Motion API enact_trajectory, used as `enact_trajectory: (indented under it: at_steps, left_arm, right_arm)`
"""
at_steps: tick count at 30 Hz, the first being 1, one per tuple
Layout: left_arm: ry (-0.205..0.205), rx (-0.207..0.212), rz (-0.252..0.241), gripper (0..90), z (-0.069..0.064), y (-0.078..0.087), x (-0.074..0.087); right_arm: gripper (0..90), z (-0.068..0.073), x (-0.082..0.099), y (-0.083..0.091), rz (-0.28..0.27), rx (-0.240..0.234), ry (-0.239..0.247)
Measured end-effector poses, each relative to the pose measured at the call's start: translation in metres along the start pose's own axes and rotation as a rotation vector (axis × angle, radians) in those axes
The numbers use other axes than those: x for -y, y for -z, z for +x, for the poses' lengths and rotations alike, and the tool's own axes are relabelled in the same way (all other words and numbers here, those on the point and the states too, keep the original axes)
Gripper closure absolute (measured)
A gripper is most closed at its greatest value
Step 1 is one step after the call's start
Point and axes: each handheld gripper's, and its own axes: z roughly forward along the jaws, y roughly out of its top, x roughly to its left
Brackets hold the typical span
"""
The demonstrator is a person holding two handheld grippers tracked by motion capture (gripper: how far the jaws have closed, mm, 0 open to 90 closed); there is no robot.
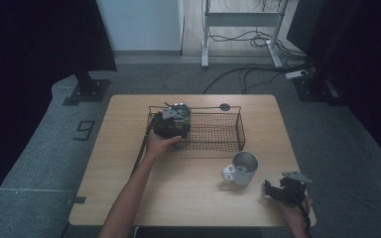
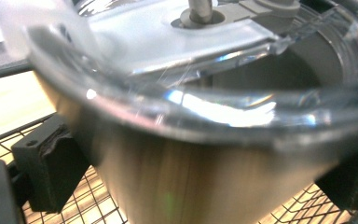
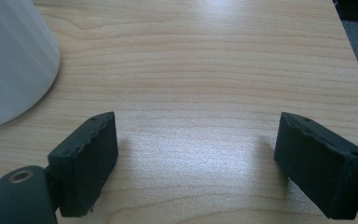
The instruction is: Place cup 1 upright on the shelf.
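One sign can be read: a dark figure 9 [image 1: 84,130] marked on the grey floor [image 1: 39,148], seen in the high view at about nine o'clock of the counter [image 1: 129,178], just off its left edge. Its shape is blocky, made of straight strokes, and could also be taken as a 6 seen from the other side. No lettering, brand or label can be read on the things on the counter, nor in either gripper view.

Wooden table [image 1: 188,183], wire basket [image 1: 213,131], white mug [image 1: 240,168]
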Motion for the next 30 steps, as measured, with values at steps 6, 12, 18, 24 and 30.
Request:
enact_trajectory:
  at_steps: [6, 12, 18, 24, 30]
  left_arm:
    - [0.008, 0.006, 0.005, 4.0, 0.001, 0.001, 0.0]
    - [0.016, 0.015, 0.003, 3.5, 0.002, 0.002, 0.001]
    - [0.018, 0.031, -0.006, 0.0, 0.002, 0.006, -0.001]
    - [0.017, 0.033, -0.006, 0.0, 0.002, 0.01, 0.0]
    - [0.025, 0.039, -0.017, 0.0, 0.004, 0.015, 0.004]
  right_arm:
    - [13.2, 0.0, 0.0, 0.0, 0.0, 0.0, 0.0]
    - [13.2, 0.0, 0.0, 0.0, 0.0, 0.0, 0.0]
    - [13.2, 0.0, 0.0, 0.0, 0.0, 0.0, 0.0]
    - [13.2, 0.0, 0.0, 0.0, 0.0, 0.0, 0.0]
    - [13.2, 0.0, 0.0, 0.0, 0.001, -0.001, -0.001]
